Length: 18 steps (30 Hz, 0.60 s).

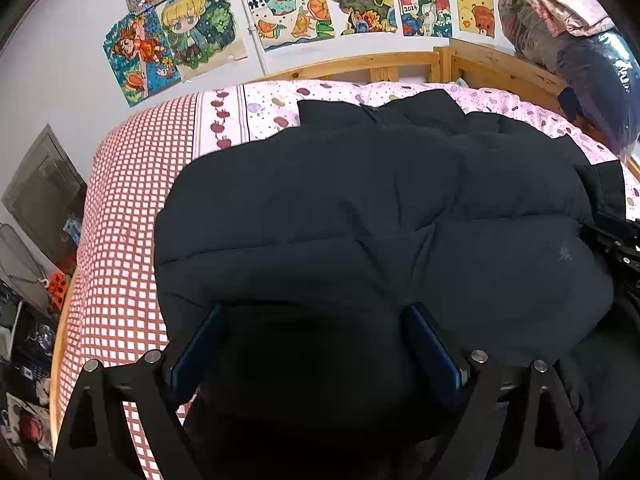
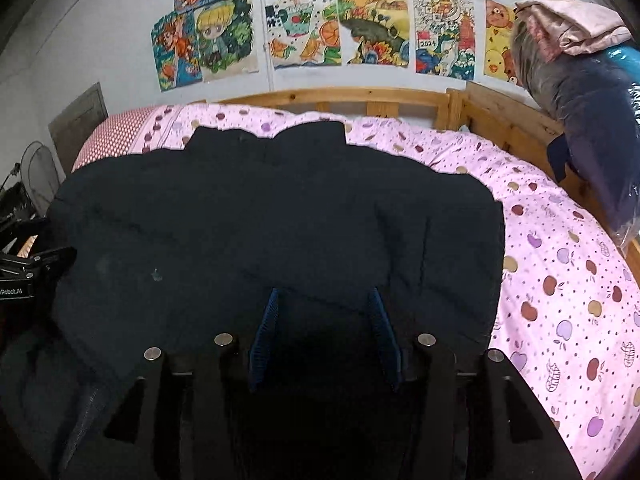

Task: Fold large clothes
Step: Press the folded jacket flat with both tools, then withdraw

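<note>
The left tool (image 1: 312, 320) stands with its blue pads (image 1: 430, 350) spread wide over the near hem of a black padded jacket (image 1: 360, 208), the dark cloth between them but not pinched. The right tool (image 2: 324, 308) has its pads partly apart above the same hem, pressing on nothing that I can make out. The jacket lies flat on the bed (image 2: 560, 280) directly ahead of both tools, its collar at the far end. Beyond it runs a wooden bed frame (image 2: 360, 100), and above that a row of coloured drawings (image 1: 288, 8) on the wall. Far right of the tools sits a bundle in plastic wrap (image 2: 592, 120).
</note>
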{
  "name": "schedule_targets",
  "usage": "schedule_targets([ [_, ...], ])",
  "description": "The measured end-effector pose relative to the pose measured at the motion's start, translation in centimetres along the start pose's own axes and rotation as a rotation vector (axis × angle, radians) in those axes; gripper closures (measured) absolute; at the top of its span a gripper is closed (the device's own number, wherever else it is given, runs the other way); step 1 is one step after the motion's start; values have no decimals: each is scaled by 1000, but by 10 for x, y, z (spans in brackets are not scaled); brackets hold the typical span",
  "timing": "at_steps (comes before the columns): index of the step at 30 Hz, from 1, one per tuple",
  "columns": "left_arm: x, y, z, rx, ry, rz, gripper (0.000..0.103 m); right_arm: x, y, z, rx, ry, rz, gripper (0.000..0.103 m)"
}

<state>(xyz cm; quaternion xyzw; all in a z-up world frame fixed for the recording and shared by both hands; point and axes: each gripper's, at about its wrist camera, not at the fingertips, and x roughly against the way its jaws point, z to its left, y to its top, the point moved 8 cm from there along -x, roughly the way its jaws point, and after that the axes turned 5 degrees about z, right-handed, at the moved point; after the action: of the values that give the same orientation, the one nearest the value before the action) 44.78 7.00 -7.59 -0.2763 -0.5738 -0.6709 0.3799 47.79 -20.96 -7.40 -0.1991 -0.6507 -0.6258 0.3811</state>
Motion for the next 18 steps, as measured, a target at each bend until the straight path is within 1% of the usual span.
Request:
schedule_targets([
  [5,-8,-8,-3,-13,8,9,10,-12,-8,0,-2,7,23,59],
  [10,-13,-11,-5,-27,22,13,9,-23,-18,2,11,-5,41,59],
  [18,-14,-12,-6,-36,37,6,9,-27,-22,0,4,2,52,59],
])
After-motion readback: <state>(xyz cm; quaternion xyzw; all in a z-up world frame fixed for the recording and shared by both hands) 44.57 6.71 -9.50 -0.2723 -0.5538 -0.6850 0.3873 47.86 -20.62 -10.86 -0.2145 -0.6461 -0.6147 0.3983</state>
